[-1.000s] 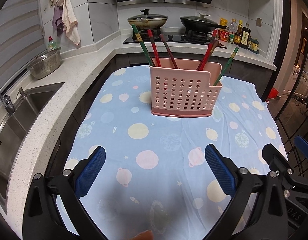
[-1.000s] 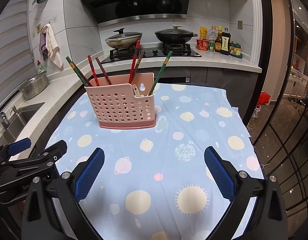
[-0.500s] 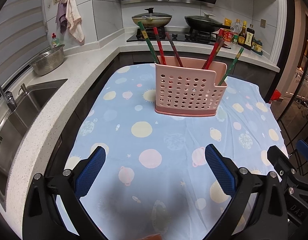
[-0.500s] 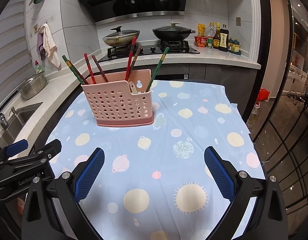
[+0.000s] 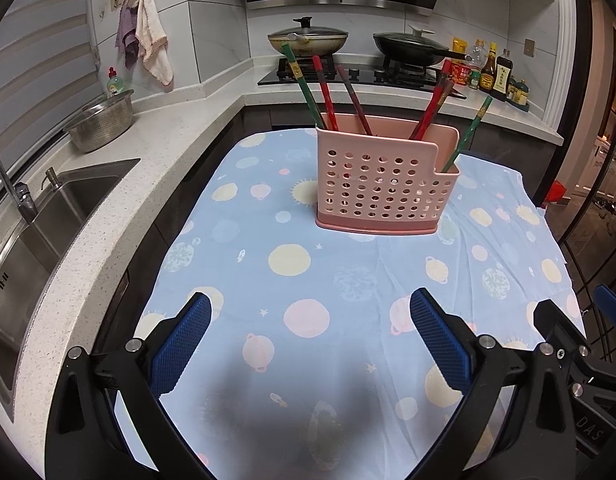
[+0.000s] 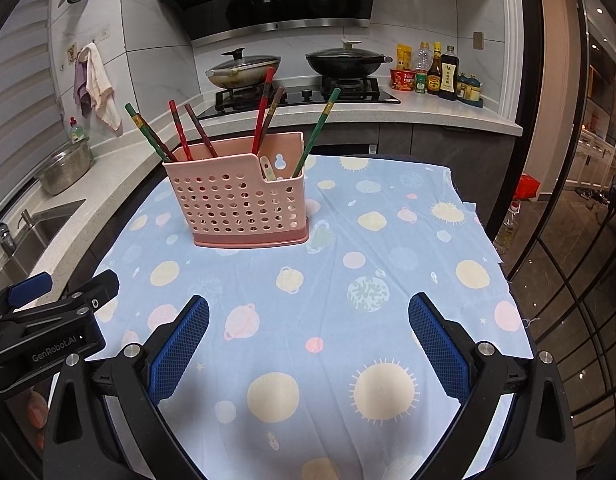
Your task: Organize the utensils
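A pink perforated utensil holder (image 5: 381, 184) stands on the far part of a table with a blue planet-print cloth (image 5: 296, 320); it also shows in the right wrist view (image 6: 244, 208). Several red, brown and green chopsticks (image 5: 325, 94) lean out of it (image 6: 264, 114). A pale spoon handle (image 6: 267, 168) sits in its lower front compartment. My left gripper (image 5: 309, 344) is open and empty, well short of the holder. My right gripper (image 6: 308, 344) is open and empty, beside the left one (image 6: 48, 320).
A steel sink (image 5: 32, 232) and a steel bowl (image 5: 102, 126) are on the counter to the left. Two lidded pans (image 5: 308, 38) sit on the stove behind. Sauce bottles (image 6: 439, 72) stand at the back right. The table edge drops off at the right.
Both grippers have drawn back a little and tilted up, so the holder sits slightly further off and lower in view. Both stay open and empty.
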`<action>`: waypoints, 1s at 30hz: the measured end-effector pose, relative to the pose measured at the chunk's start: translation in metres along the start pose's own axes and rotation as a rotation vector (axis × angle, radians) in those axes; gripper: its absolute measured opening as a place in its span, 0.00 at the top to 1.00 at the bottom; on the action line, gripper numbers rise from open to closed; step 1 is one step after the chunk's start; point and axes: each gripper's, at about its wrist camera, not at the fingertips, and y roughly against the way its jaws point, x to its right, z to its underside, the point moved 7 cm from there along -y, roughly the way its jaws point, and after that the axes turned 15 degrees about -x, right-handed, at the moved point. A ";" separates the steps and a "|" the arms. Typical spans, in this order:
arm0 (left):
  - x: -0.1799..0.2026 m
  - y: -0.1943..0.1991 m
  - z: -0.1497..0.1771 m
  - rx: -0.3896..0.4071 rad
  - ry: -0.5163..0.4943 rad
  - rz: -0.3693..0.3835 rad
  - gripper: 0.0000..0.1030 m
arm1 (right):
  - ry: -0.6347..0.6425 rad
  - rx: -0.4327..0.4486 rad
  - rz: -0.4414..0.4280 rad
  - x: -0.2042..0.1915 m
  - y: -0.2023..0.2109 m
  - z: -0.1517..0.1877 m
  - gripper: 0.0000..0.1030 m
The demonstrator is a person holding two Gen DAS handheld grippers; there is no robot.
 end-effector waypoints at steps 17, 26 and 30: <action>0.000 -0.002 0.000 -0.001 -0.001 -0.006 0.08 | 0.001 -0.002 -0.001 0.001 -0.001 0.000 0.06; 0.001 -0.002 0.001 -0.002 -0.004 -0.006 0.08 | 0.002 -0.003 0.000 0.000 -0.002 0.001 0.06; 0.001 -0.002 0.001 0.002 -0.009 -0.017 0.08 | 0.000 -0.003 0.000 0.000 -0.002 0.001 0.06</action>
